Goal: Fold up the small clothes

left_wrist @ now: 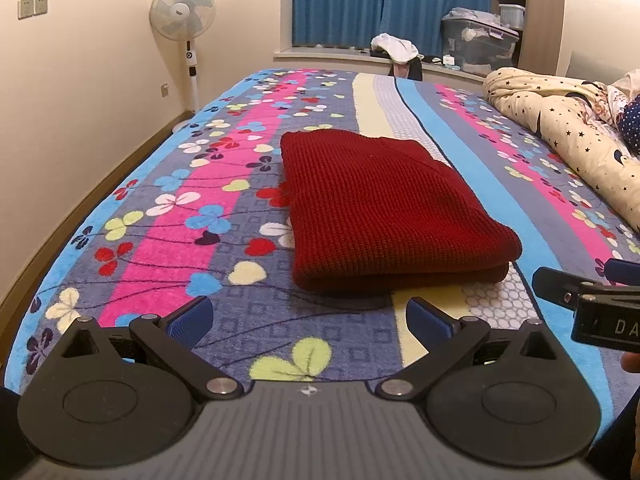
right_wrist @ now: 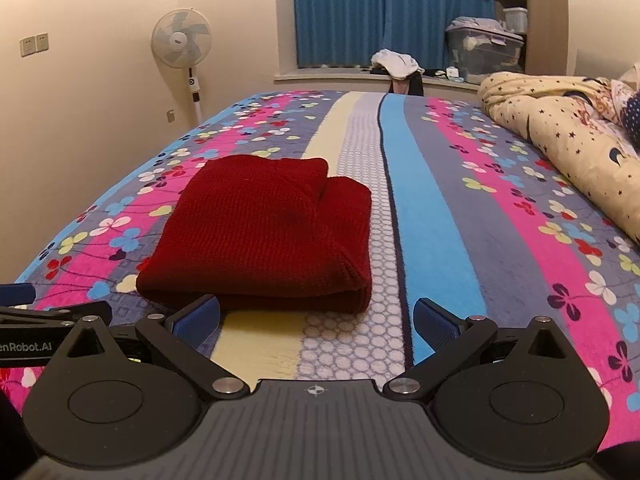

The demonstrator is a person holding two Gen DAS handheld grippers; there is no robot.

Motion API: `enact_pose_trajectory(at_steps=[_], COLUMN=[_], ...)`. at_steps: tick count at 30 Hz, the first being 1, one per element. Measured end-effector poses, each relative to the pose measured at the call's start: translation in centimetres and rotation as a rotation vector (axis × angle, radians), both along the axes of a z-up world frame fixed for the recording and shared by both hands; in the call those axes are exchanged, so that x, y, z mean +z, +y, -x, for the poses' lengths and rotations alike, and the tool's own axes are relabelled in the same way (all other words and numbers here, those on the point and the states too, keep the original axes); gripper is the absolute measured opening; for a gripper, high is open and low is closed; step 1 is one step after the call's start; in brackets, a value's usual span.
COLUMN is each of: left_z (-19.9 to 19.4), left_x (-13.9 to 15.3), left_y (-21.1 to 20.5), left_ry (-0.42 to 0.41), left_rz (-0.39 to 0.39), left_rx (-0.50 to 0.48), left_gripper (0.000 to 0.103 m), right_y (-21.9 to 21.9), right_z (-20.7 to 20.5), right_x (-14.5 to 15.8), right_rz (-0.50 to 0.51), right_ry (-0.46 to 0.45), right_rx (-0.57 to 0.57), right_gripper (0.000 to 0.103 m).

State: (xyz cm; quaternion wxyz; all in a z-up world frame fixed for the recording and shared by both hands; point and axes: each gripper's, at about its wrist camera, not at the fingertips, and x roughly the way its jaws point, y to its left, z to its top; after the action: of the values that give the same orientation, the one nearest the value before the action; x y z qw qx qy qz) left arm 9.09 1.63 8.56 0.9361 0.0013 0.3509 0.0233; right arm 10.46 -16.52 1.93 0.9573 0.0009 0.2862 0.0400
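cream walls [left_wrist: 100, 60], blue curtains [left_wrist: 360, 0], standing fan [left_wrist: 182, 10] in the corner, flowered striped bedspread [left_wrist: 160, 208].

- We see one dark red knitted garment [left_wrist: 384, 204], waffle-textured, folded into a compact rectangular stack.
- It lies flat on the floral striped bedspread [left_wrist: 168, 240], its thick folded edge nearest us.

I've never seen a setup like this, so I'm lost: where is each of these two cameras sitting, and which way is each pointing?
Left wrist: on the left tool, low over the bed, facing the red garment ahead; its open blue fingers show, the right tool at the right edge.
Right wrist: on the right tool, facing the same way; garment ahead-left, left tool at the left edge.
Shared: garment, bed, fan, curtain.
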Motion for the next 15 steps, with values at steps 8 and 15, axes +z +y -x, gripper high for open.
enact_pose_trajectory(at_steps=[8, 15], left_z=[-0.03, 0.07], left_x=[-0.01, -0.05], left_y=[0.08, -0.02], left_ry=[-0.005, -0.005], left_rz=[0.006, 0.002], left_rx=[-0.003, -0.012], left_gripper=[0.103, 0.103], right_y=[0.38, 0.5], right_z=[0.19, 0.14], right_x=[0.03, -0.15], right_rz=[0.018, 0.024], right_ry=[0.0, 0.01], right_rx=[0.01, 0.012], right_gripper=[0.102, 0.102])
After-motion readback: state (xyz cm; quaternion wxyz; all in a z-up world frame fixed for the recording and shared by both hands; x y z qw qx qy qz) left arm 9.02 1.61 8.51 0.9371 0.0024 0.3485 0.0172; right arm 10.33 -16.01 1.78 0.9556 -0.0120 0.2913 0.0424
